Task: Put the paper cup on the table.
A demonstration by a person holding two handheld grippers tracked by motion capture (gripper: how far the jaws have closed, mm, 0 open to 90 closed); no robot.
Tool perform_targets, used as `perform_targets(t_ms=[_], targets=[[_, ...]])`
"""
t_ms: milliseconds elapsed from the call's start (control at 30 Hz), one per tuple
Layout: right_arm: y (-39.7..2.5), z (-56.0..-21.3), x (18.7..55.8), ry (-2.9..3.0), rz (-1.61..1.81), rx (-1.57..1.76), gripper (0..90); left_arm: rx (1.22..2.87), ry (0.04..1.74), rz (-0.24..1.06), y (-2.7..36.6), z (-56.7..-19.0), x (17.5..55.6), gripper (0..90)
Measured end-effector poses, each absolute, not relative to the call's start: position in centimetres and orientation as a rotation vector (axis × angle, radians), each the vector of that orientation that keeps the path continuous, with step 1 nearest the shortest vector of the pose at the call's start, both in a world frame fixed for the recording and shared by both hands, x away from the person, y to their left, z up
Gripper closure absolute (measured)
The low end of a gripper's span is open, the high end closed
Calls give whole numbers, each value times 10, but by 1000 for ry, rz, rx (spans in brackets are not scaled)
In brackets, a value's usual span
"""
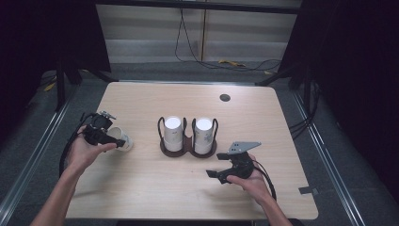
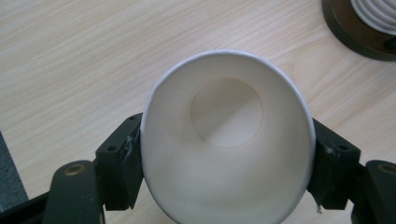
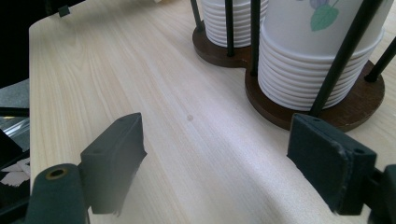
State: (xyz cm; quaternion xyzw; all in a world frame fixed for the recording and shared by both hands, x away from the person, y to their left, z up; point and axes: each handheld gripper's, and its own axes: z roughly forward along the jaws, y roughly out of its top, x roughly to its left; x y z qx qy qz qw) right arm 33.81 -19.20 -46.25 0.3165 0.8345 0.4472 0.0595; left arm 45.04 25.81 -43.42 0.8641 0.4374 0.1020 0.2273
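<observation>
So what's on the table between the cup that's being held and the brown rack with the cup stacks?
Nothing. In the high view, only bare table lies between the paper cup in the left gripper and the cup rack.

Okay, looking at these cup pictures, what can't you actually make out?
- White paper cup clamped in the left gripper: its outer wall faces away in the left gripper view.
- Stacked white cups in the dark wooden holder: tops cut off by the right gripper view's upper edge.
- Floral print: cropped there, too small in the high view.
</observation>
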Motion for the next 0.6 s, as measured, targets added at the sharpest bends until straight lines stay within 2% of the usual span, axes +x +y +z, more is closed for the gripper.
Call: perform_targets(t_ms=[600], targets=[[-192,-462,338,2531,1351,954,188,2434,1170,310,242,-436,460,215]])
